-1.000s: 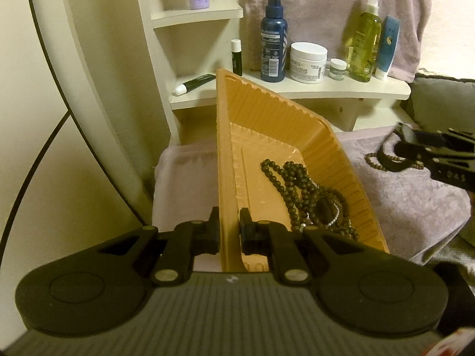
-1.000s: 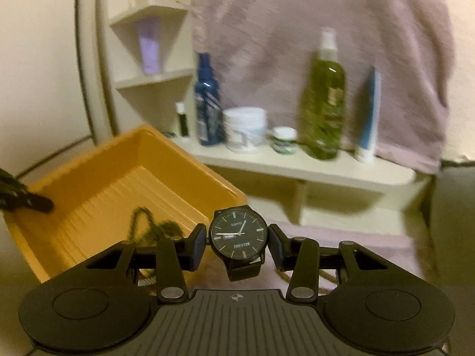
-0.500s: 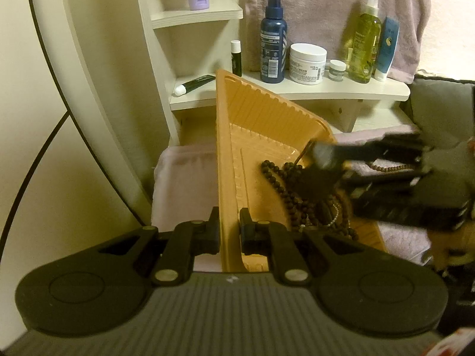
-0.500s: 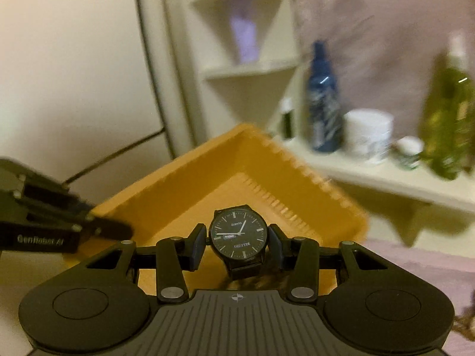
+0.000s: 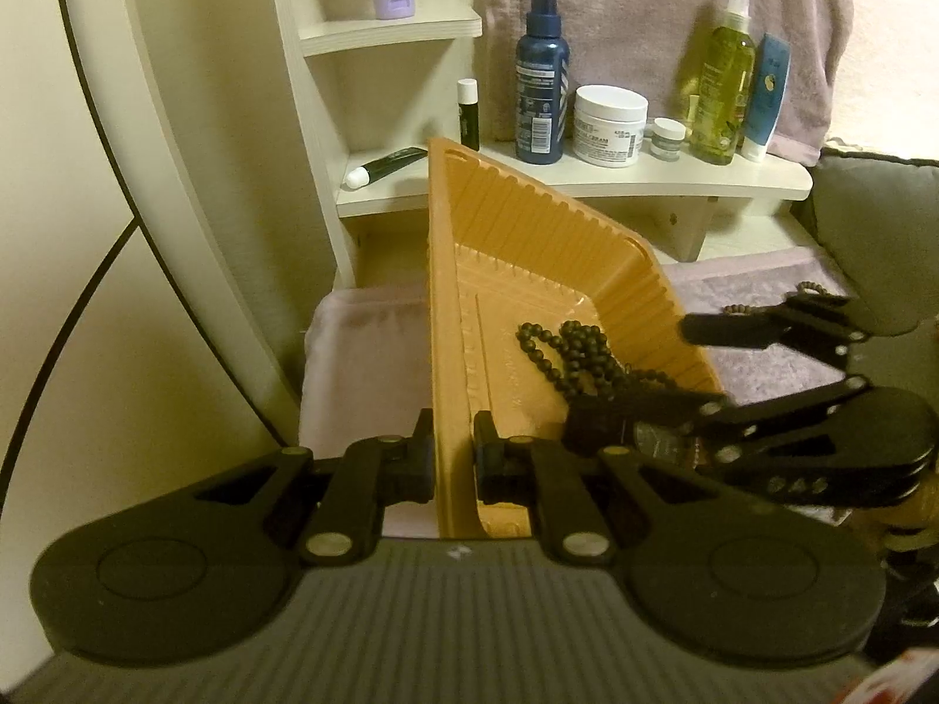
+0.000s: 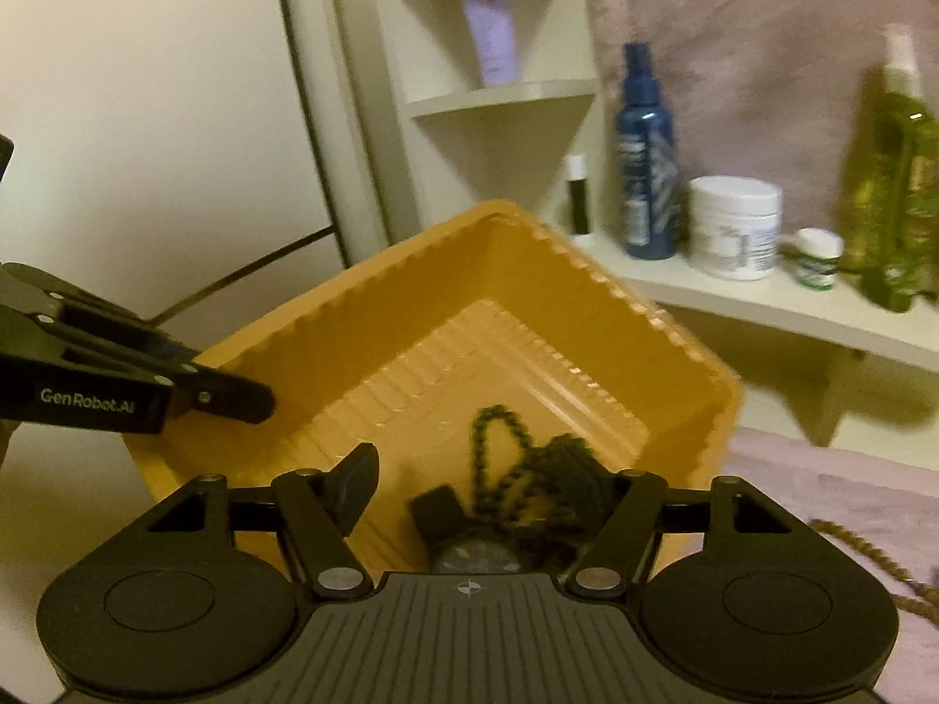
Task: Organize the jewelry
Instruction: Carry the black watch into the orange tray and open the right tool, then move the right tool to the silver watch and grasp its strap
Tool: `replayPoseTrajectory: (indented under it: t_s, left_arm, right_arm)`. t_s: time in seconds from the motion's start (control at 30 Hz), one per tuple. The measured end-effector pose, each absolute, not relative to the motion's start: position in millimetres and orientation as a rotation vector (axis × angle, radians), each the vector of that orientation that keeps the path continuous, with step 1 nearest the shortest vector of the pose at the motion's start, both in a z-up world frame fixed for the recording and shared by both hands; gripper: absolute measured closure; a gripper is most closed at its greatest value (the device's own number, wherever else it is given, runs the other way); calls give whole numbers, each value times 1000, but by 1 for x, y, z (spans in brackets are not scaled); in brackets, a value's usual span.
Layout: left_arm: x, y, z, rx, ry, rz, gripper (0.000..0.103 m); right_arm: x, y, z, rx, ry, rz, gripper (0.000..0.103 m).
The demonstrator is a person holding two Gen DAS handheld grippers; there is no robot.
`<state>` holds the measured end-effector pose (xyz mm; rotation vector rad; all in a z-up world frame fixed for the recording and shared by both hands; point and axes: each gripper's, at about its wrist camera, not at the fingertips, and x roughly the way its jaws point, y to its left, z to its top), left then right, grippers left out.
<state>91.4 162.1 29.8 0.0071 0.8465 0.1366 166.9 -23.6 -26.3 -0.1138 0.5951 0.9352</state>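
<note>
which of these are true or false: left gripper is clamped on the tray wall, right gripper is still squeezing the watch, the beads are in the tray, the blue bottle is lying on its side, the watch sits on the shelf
1. The left gripper is clamped on the orange tray wall: true.
2. The right gripper squeezes the watch: false. Its fingers stand apart and the watch lies loose below them.
3. The dark beads are in the tray: true.
4. The blue bottle lies on its side: false. It stands upright on the shelf.
5. The watch sits on the shelf: false. It lies in the tray beside the beads.
</note>
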Motion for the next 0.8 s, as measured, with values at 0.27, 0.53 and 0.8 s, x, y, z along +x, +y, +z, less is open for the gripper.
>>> replayPoseTrajectory:
  t_s: [0.27, 0.53, 0.8]
  left_arm:
    - [91, 161, 29, 9, 845, 140, 93]
    - [91, 161, 30, 8, 844, 140, 93]
    - [92, 160, 30, 13, 850, 147, 93]
  right_arm:
    - [178, -100, -28, -74, 590, 684, 35]
    - [191, -174, -46, -78, 629, 483, 35]
    - [208, -216, -51, -170, 614, 417, 36]
